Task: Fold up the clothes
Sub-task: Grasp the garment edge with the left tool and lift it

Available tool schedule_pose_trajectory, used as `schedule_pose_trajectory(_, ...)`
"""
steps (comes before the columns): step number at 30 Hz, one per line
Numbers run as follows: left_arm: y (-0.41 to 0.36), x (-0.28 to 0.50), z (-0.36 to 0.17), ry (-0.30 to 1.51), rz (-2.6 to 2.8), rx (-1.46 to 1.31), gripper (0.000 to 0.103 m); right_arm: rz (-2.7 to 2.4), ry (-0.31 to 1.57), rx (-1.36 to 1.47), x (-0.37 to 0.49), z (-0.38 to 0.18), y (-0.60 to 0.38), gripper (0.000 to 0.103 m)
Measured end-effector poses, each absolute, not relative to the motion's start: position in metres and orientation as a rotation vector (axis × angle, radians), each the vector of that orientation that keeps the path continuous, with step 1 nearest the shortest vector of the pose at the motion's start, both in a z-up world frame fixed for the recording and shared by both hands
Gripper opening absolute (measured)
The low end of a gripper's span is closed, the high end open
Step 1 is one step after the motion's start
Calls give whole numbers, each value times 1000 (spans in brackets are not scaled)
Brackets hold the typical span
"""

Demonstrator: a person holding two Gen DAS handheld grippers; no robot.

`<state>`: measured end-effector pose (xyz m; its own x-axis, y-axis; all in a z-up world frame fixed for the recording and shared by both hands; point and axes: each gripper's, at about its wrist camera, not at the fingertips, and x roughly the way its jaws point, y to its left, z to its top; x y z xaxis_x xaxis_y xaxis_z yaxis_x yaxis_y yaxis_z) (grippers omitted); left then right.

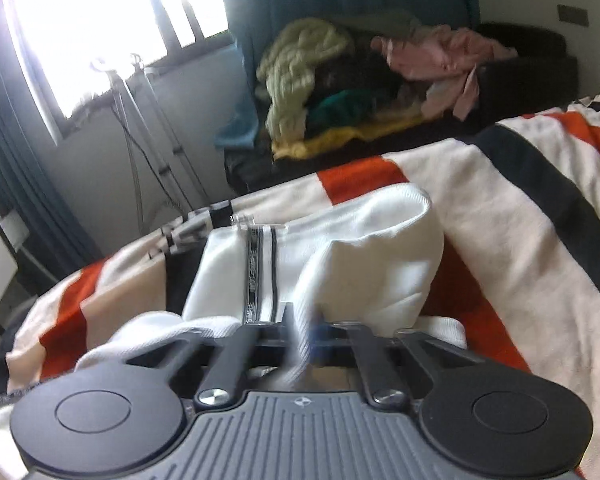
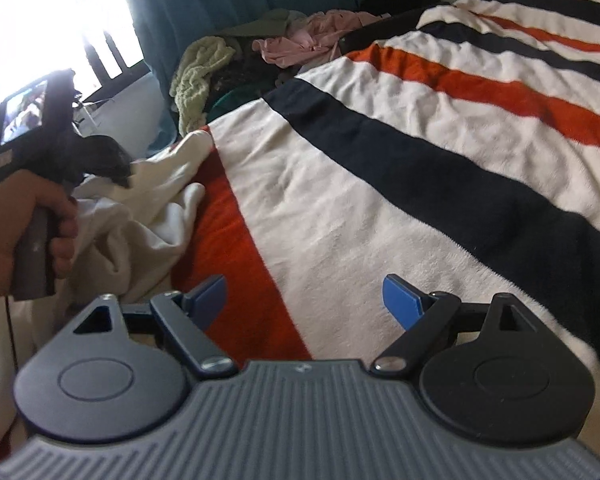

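White knit garment (image 1: 332, 256), with a black-striped trim band, lies bunched on the striped blanket (image 1: 520, 216) of the bed, at 12 o'clock from the left hand-held gripper (image 1: 304, 336). That gripper's fingers are pressed together on a fold of the fabric, though blur hides the exact bite. Right hand-held gripper (image 2: 304, 300) hangs spread and empty over the blanket, garment at its 10 o'clock. Cloth looks light, soft, floppy; likely best gripped at hem or corner, not mid-panel. Heap of clothes (image 1: 340, 92) at 12 o'clock beyond the bed.
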<state>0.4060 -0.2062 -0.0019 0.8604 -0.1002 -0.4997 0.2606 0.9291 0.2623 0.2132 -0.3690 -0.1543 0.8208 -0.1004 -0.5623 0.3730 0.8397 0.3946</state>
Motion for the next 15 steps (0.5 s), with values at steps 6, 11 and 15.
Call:
schedule_pose_trajectory(6, -213, 393, 13, 496, -239, 323, 5, -300, 514, 534, 207, -149, -380, 86)
schedule_pose_trajectory(11, -195, 293, 31, 414, -386, 294, 4, -281, 434, 564, 188, -127, -392, 86)
schedule_pose_trajectory(15, -167, 217, 12, 461, -446, 248, 3, -261, 363, 548, 170, -107, -394, 86)
